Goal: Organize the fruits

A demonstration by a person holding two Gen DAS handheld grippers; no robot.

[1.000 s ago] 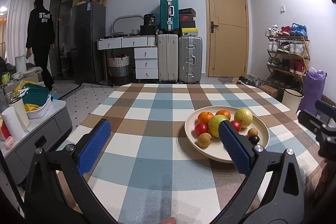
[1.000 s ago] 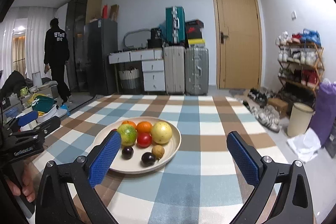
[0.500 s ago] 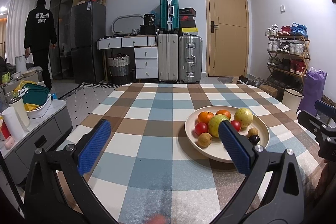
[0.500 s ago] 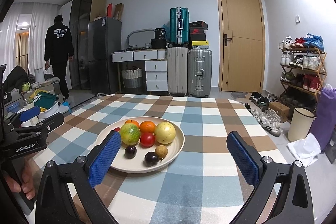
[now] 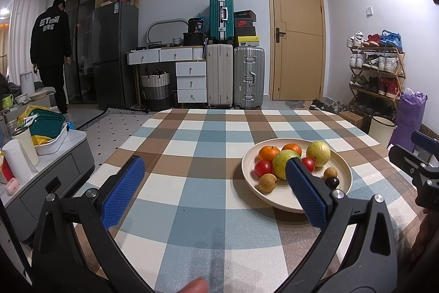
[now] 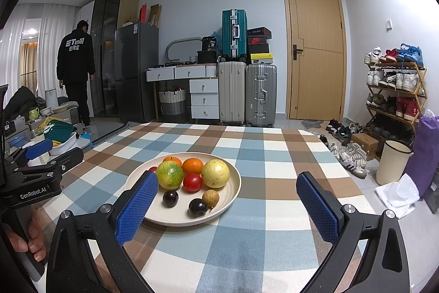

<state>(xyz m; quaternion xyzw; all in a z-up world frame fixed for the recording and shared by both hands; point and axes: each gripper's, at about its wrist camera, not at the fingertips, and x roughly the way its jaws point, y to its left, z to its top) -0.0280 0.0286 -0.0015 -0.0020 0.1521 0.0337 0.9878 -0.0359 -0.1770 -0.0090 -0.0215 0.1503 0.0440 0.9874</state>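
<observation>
Left gripper (image 5: 211, 183) spread wide above checked tablecloth (image 5: 192, 183), right gripper (image 6: 227, 199) likewise spread and empty, plate (image 6: 233, 188) of fruit just ahead on cloth, perhaps plums (image 6: 170, 198) in front, person (image 6: 76, 67) far left.

My left gripper (image 5: 214, 183) has bare checked tablecloth (image 5: 192, 155) ahead and to its left, open to the far edge. The plate (image 5: 343, 169) of fruit sits just right of that lane, behind my right-hand finger. My right gripper (image 6: 227, 199) is spread wide, with free cloth ahead on its right side; the plate blocks its left half. The 2 grippers flank the plate, well apart, nothing between them but it.
</observation>
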